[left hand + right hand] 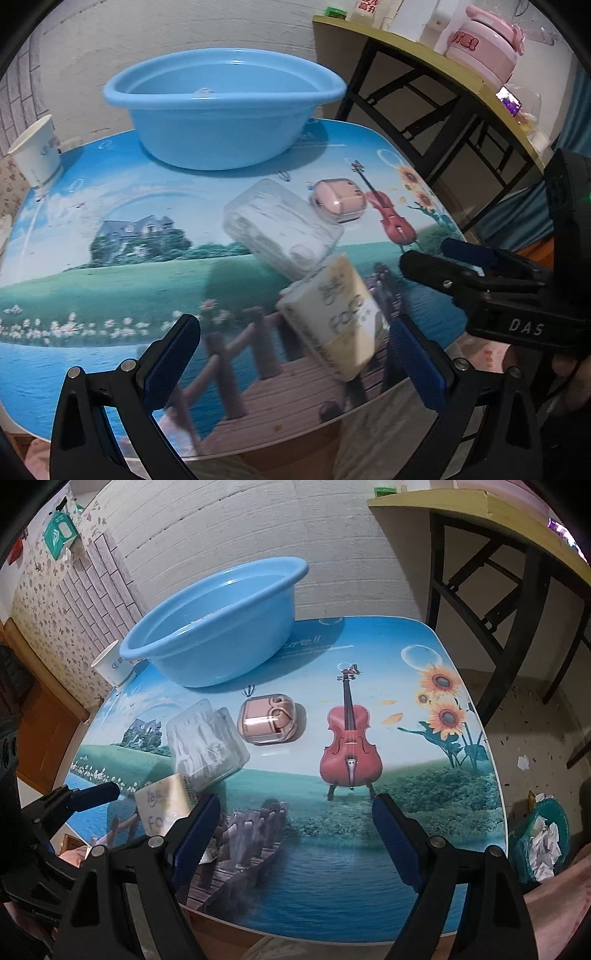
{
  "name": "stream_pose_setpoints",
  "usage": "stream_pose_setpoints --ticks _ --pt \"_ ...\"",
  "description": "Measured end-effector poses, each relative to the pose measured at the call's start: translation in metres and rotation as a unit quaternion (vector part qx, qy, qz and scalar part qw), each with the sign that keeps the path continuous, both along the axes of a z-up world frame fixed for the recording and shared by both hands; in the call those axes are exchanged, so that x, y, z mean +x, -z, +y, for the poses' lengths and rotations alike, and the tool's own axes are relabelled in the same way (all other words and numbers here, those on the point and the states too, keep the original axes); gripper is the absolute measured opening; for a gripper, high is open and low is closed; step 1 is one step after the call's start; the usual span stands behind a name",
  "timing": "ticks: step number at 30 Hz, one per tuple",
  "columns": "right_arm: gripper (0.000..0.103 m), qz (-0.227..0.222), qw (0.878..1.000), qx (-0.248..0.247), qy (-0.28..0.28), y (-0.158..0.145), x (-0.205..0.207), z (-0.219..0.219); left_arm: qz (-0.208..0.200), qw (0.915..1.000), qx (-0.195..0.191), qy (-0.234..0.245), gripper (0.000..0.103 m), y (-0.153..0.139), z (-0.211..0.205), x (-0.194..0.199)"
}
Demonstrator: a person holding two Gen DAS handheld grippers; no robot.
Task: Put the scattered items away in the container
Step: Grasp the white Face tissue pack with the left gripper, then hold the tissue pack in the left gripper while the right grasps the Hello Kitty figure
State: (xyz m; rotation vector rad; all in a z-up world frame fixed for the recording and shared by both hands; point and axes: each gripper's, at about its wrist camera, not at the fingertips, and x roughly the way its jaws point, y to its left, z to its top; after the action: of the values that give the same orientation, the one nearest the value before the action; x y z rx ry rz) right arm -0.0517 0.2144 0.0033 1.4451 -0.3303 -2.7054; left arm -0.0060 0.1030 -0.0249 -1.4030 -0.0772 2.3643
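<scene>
Two hand-held grippers hover over the near edge of a small table (406,867) whose glossy top is printed with a lake, a wooden jetty, a violin and sunflowers. The left gripper (295,343) has its two blue-padded fingers spread wide, holding nothing; a cream tissue pack (336,314) lies on the table between and just beyond them. The right gripper (295,827) is also spread wide and empty, over bare table near the printed jetty.

The container is a round, smooth, light blue plastic basin (221,122) standing at the far side of the table. Something pale seems to lie in its bottom, too unclear to name.

Three items are still outside it. The tissue pack is a soft, rectangular packet with printed lettering, nearest the front edge. Touching its far end is a clear plastic box (280,229), rigid, rounded at the corners, with white contents that are hard to make out. Just beyond that sits a small pink case (267,720) inside clear, shiny packaging, near the basin.

The step in hand appears to be the approach to the tissue pack. The next move likely calls for lowering the left fingers around its narrow sides and closing gently, since it is soft. A white paper cup (35,155) stands at the far left edge
</scene>
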Motion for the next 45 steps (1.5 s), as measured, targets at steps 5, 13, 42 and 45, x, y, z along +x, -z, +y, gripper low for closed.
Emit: stream_pose_setpoints --ticks 5,13,42,45 --pt "0.086 -0.005 1.0 -0.006 0.005 0.006 -0.001 0.007 -0.009 0.9998 0.015 0.005 0.1 0.004 0.007 -0.007" --pt "0.086 -0.013 1.0 -0.012 0.012 0.013 -0.003 0.014 -0.033 0.9982 0.041 0.027 0.06 0.012 0.013 -0.01" --pt "0.086 -0.011 0.999 -0.013 -0.033 0.005 -0.004 -0.026 0.022 0.9986 0.047 -0.003 0.021 -0.011 -0.035 -0.005" --pt "0.086 -0.014 0.999 -0.015 -0.042 0.005 -0.004 -0.035 0.027 0.999 0.036 -0.009 0.021 -0.011 -0.04 -0.004"
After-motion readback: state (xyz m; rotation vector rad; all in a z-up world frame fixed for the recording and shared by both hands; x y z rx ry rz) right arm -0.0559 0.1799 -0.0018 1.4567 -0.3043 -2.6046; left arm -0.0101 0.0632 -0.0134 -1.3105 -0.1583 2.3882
